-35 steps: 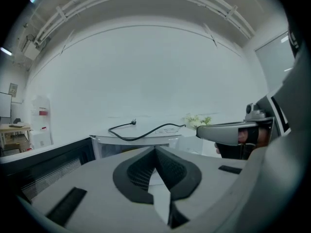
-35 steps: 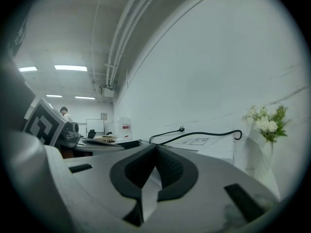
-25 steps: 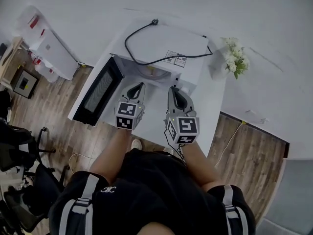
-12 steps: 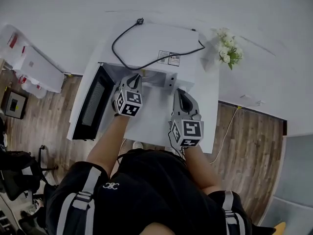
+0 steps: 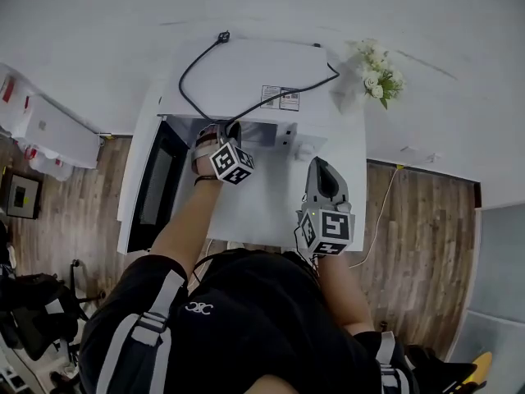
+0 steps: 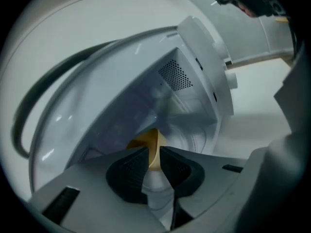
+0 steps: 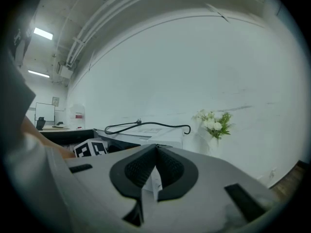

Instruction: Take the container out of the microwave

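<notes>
**Head view.** The microwave (image 5: 246,68) stands on a white counter (image 5: 262,212) against the wall, with its door (image 5: 154,187) swung wide to the left so that the cavity is free to reach into. The left tongs (image 5: 223,132) are pushed into the cavity mouth, and the forearm lies across the counter in front of it. The right tongs (image 5: 321,169) hang well back over the counter, apart from the opening, probably so as to leave the narrow cavity to one tool. A vase of flowers (image 5: 373,62) stands beside the microwave at the right, out of the way of the reach.

**Left gripper view.** The camera looks into the cavity at a tilt. The container (image 6: 151,145), a yellowish thing on the cavity floor, lies straight ahead in line with the gap between the jaws. The jaws are opening, with a narrow gap so far, and the pads press on nothing. The approach seems aimed at taking the container between them.

**Right gripper view.** The jaws meet at their tips and hold nothing. They point over the microwave's top toward the wall, so this tool appears idle.
</notes>
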Available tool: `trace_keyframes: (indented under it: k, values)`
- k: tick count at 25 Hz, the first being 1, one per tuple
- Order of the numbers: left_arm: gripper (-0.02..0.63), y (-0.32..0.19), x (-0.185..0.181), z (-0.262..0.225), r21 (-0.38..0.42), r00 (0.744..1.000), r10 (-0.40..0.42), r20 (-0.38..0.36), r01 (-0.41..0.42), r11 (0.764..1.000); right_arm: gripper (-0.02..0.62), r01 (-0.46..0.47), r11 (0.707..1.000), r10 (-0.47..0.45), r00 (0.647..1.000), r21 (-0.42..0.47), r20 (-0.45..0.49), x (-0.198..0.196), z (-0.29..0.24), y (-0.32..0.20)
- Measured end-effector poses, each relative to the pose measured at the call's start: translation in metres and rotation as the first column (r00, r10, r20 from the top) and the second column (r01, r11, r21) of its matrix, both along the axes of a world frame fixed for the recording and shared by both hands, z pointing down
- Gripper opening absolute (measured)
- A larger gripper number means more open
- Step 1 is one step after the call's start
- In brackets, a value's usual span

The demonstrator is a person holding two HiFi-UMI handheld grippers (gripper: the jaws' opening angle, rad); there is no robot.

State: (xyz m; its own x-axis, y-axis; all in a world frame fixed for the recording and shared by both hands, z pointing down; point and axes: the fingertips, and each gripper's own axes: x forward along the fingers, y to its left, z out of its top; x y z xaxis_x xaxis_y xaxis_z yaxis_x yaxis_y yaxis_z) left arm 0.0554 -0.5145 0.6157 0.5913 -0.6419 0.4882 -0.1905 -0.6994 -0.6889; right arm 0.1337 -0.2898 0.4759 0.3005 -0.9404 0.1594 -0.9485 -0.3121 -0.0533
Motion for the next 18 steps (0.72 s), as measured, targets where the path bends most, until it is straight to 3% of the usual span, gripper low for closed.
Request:
trace_keyframes:
  k: [5,7,13,18]
  values:
    - [0.103,-0.014,0.016,0.02,0.042,0.996,0.016,0.091,-0.02,0.999,0.004,-0.04,0.999,0.04,0.999,-0.013,-0.009,0.002,0.004,0.01]
    - [0.141,-0.021,0.018,0.023,0.032,0.996,-0.006,0.092,0.003,0.999,0.005,-0.056,0.998,0.056,0.998,-0.011,-0.02,0.004,0.003,0.017]
    - [0.141,-0.036,0.023,0.042,-0.005,0.987,-0.011,0.161,0.012,1.0,0.005,-0.095,0.995,0.094,0.995,-0.011,-0.027,0.014,0.001,0.029]
    - [0.076,-0.043,0.022,0.051,-0.038,0.978,-0.009,0.209,0.018,0.999,0.005,-0.086,0.996,0.086,0.996,-0.01,-0.03,0.014,0.002,0.031]
